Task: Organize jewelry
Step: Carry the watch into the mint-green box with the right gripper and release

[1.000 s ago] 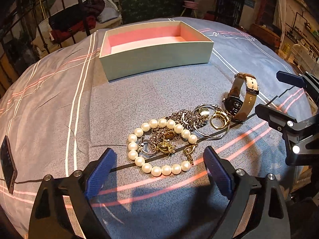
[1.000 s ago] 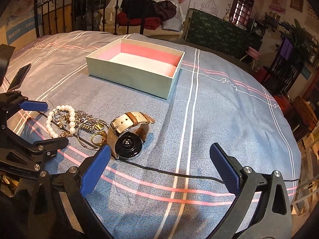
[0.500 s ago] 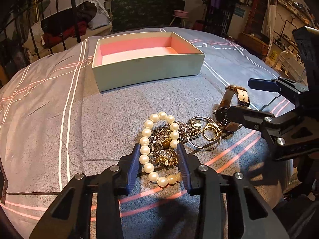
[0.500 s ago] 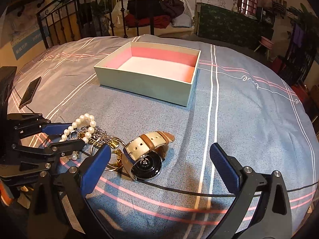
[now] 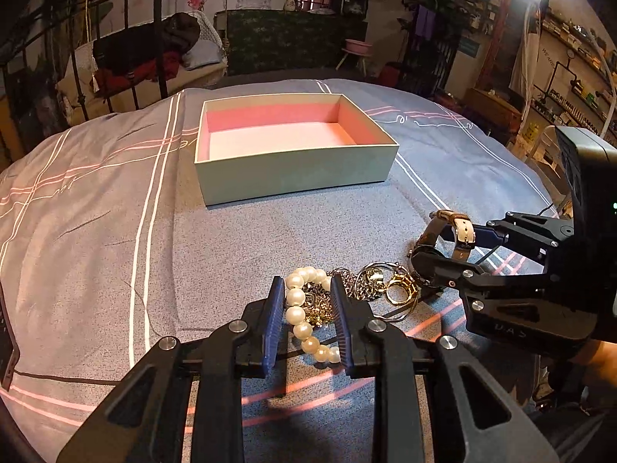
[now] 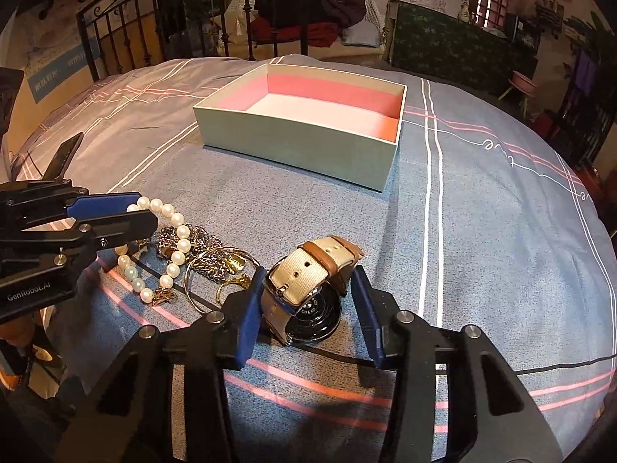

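A pearl bracelet (image 5: pixel 297 314) lies on the blue bedspread, tangled with gold and silver chains and rings (image 5: pixel 385 285). My left gripper (image 5: pixel 305 281) is closing around it, and both blue pads press the squeezed pearl loop. In the right wrist view the pearl bracelet (image 6: pixel 177 247) trails out from the left gripper (image 6: pixel 131 212). A watch (image 6: pixel 308 270) with a beige and brown strap stands on its edge. My right gripper (image 6: pixel 307 274) is closing on it, one pad touching each side. The right gripper (image 5: pixel 435 247) and watch (image 5: pixel 461 231) also show at the right of the left wrist view.
An open pale green box (image 5: pixel 297 177) with a pink lining stands beyond the jewelry, seen again as the box (image 6: pixel 300 146). A dark phone (image 6: pixel 61 158) lies on the bedspread at the left. An iron bed frame and furniture stand behind.
Both grippers have narrowed from wide open. The left jaws have closed in on the pearl loop and squeezed it narrow. The right jaws have come in against the watch.
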### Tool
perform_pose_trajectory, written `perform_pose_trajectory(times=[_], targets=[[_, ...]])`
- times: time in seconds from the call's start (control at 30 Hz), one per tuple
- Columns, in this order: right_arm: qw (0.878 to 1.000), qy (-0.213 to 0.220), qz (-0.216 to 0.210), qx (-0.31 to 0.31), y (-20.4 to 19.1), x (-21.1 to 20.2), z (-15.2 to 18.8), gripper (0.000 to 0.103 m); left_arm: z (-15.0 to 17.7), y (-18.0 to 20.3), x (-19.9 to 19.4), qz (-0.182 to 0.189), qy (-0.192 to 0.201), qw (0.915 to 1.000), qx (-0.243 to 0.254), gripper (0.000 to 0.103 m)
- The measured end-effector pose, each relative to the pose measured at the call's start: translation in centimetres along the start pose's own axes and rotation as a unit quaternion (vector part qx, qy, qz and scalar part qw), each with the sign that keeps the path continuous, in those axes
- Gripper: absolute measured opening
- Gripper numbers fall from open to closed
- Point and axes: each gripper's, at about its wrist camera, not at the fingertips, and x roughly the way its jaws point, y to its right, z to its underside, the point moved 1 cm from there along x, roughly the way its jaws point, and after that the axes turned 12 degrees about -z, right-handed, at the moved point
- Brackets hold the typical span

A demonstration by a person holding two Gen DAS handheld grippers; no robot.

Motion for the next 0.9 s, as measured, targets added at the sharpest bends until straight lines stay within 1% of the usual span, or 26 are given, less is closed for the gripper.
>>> perform_pose_trajectory(times=[0.1, 0.23, 0.27, 0.3, 0.33, 0.4, 0.73, 0.8, 0.9], targets=[[1.0, 0.005, -0.009, 0.004, 0.4, -0.5, 0.1, 0.038, -0.4, 0.0, -0.4, 0.003, 0.008, 0.9999, -0.006, 0.024], [1.0, 0.018, -0.011, 0.005, 0.7, -1.2, -0.1, 0.038, -1.2, -0.3, -1.1, 0.003, 0.021, 0.9997, -0.014, 0.024], [1.0, 0.022, -0.011, 0.005, 0.8, -1.4, -0.3, 0.038, -1.4, -0.3, -1.3, 0.003, 0.025, 0.9996, -0.016, 0.015], [1.0, 0.027, -0.011, 0.005, 0.9, -1.7, -0.4, 0.038, -1.7, -0.5, -1.4, 0.005, 0.027, 0.9994, -0.019, 0.01], [0.999, 0.031, -0.012, 0.004, 0.9, -1.9, -0.5, 0.038, -1.9, -0.7, -1.5, 0.009, 0.028, 0.9993, -0.023, 0.01], [0.999, 0.04, -0.014, 0.003, 1.0, -2.4, -0.8, 0.038, -2.4, -1.0, -1.7, 0.003, 0.034, 0.9991, -0.026, 0.01], [0.998, 0.052, -0.023, -0.009, 0.6, -2.9, -1.7, 0.038, -3.0, -1.5, -1.8, -0.012, 0.039, 0.9988, -0.028, 0.008], [0.998, 0.06, -0.023, -0.018, 0.5, -3.1, -2.6, 0.038, -3.8, -1.6, -1.3, -0.016, 0.04, 0.9987, -0.026, 0.008], [0.996, 0.081, -0.025, -0.036, 0.3, -3.7, -5.0, 0.038, -5.7, -1.8, -0.2, -0.021, 0.036, 0.9987, -0.03, 0.008]])
